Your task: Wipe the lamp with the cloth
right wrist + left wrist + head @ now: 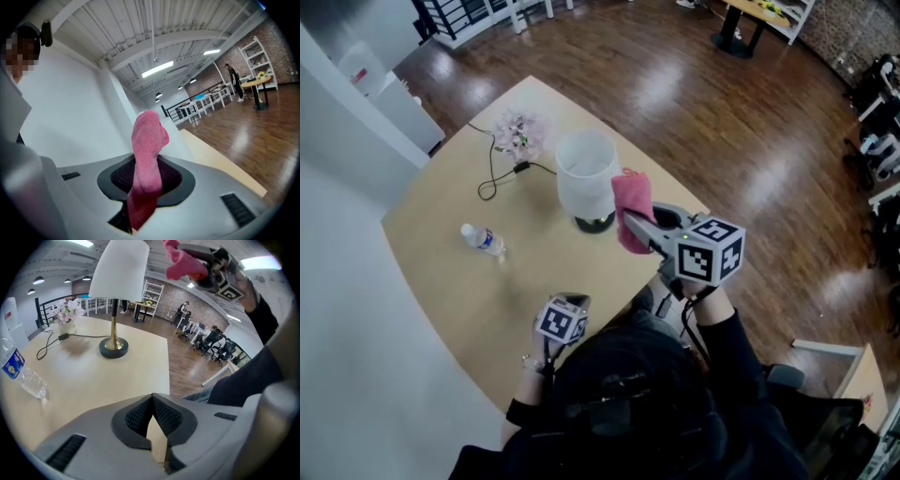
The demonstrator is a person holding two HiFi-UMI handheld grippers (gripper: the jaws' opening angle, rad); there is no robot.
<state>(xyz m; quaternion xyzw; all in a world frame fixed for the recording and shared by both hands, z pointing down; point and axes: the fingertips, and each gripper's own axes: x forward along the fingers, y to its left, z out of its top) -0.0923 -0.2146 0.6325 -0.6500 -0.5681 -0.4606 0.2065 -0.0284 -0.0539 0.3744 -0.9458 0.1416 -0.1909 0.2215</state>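
Observation:
A table lamp with a white shade (586, 172) and a dark round base (594, 223) stands on the wooden table (441, 225). In the left gripper view its shade (119, 269) rises on a brass stem. My right gripper (630, 217) is shut on a pink cloth (632, 210), held right beside the shade's right side. The pink cloth (147, 157) sticks up between the jaws, with the white shade close behind it. My left gripper (577, 302) rests low near the table's front edge, shut and empty; its pads (161, 417) meet.
A plastic water bottle (482, 240) lies left of the lamp. A small vase of pink flowers (519, 136) stands at the far corner, with the lamp's black cord (490, 173) looping beside it. Wood floor surrounds the table; a white wall runs along the left.

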